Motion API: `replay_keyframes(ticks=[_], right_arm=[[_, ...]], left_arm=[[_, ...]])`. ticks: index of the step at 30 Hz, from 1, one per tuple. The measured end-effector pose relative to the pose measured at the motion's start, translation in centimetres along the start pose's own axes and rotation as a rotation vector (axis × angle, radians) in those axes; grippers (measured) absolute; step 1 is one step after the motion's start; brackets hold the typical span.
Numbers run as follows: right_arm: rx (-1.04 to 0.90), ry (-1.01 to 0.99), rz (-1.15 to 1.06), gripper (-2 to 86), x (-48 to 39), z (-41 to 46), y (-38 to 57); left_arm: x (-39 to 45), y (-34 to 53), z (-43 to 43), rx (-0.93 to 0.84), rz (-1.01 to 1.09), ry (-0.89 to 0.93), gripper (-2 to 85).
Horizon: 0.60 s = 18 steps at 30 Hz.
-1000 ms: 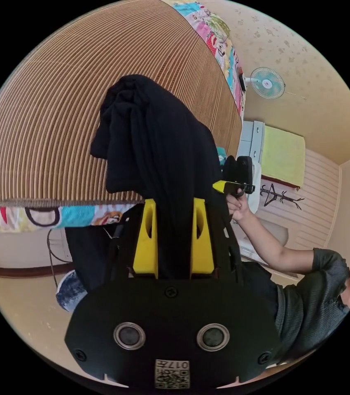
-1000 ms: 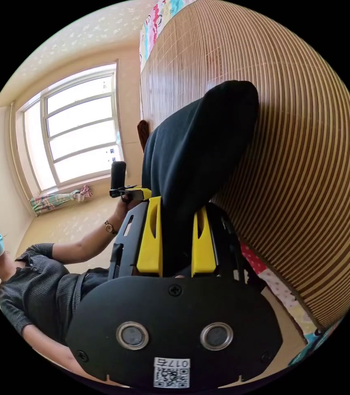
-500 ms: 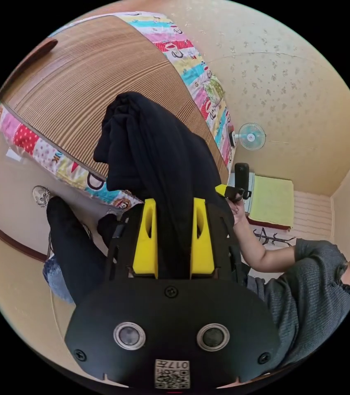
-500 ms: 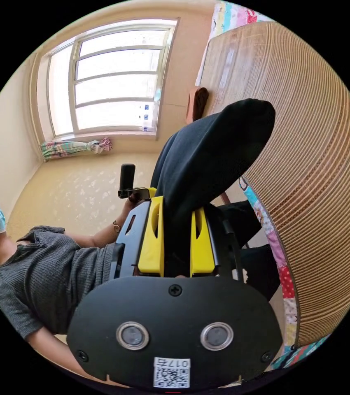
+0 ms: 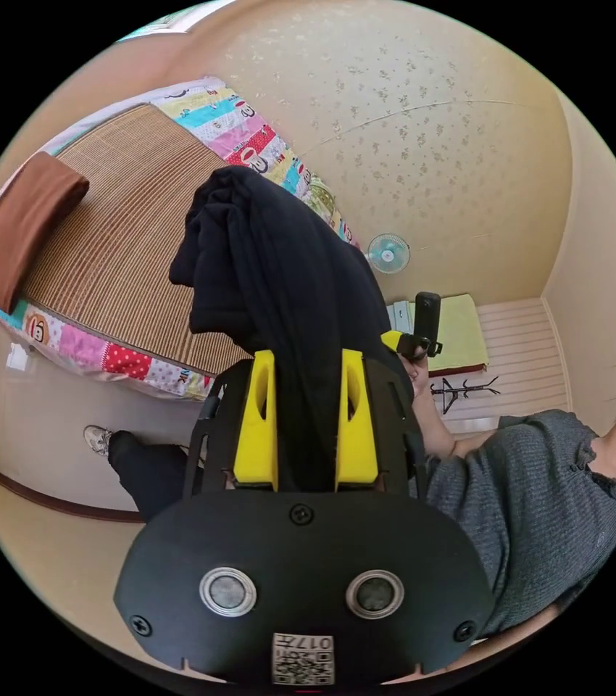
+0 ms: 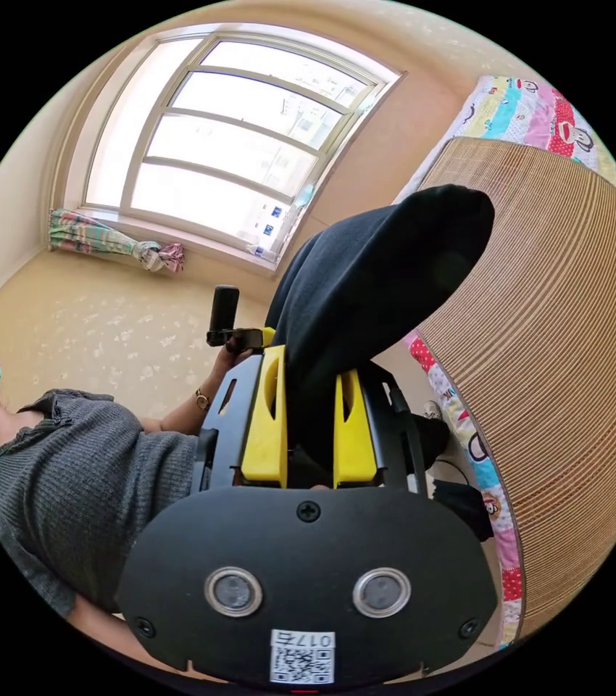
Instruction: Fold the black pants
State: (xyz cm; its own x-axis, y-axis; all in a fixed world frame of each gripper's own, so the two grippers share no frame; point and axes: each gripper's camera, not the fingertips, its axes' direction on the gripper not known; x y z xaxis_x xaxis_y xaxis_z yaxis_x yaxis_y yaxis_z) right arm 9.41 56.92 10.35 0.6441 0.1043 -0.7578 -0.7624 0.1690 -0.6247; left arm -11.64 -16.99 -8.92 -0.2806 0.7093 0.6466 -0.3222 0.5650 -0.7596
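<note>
Currently both tongs carry the black fabric pants (image 5: 279, 268) in the air, clear of the bed with the striped woven bamboo mat (image 5: 116, 246). In the left gripper view, the left tongs (image 5: 306, 362) have their yellow jaws closed onto a bunched length of the dark cloth, which rises beyond them as a crumpled mass hanging over the mat. In the right gripper view, the right tongs (image 6: 308, 362) likewise pinch the cloth between both jaws, a smooth rounded fold of it standing beyond them beside the mat's edge. The person in the grey knit top (image 5: 533, 493) stands next to the bed.

Judged from this, the step in hand is the lift and carry of the garment, before any fold is laid. The next move likely calls for drawing the two tongs apart to stretch the cloth, then lowering it flat onto the mat so that the legs lie straight.

Compared with the frames one second earlier, the mat takes up far less of each view and more wall and the bright multi-pane window (image 6: 228, 152) appear; this reads as the cameras rising and tilting away from the bed. The grip on the cloth looks unchanged in both views.
</note>
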Motion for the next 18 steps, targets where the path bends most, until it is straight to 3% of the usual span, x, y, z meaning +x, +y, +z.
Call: replay_keyframes(ticks=[8,15,18], right_arm=[[-0.092,-0.01,-0.036,8.8,-6.4,12.4,-8.2],[-0.169,0.052,-0.009,8.7,-8.3,17.0,-13.2],[-0.206,0.069,0.043,8.6,-7.5,18.7,-15.6]], left_arm=[[-2.0,3.3,-17.0,0.114,-0.034,-0.064,12.6],[-2.0,2.8,-22.7,0.177,-0.032,-0.051,12.6],[-3.3,2.6,-23.5,0.218,-0.134,-0.01,12.7]])
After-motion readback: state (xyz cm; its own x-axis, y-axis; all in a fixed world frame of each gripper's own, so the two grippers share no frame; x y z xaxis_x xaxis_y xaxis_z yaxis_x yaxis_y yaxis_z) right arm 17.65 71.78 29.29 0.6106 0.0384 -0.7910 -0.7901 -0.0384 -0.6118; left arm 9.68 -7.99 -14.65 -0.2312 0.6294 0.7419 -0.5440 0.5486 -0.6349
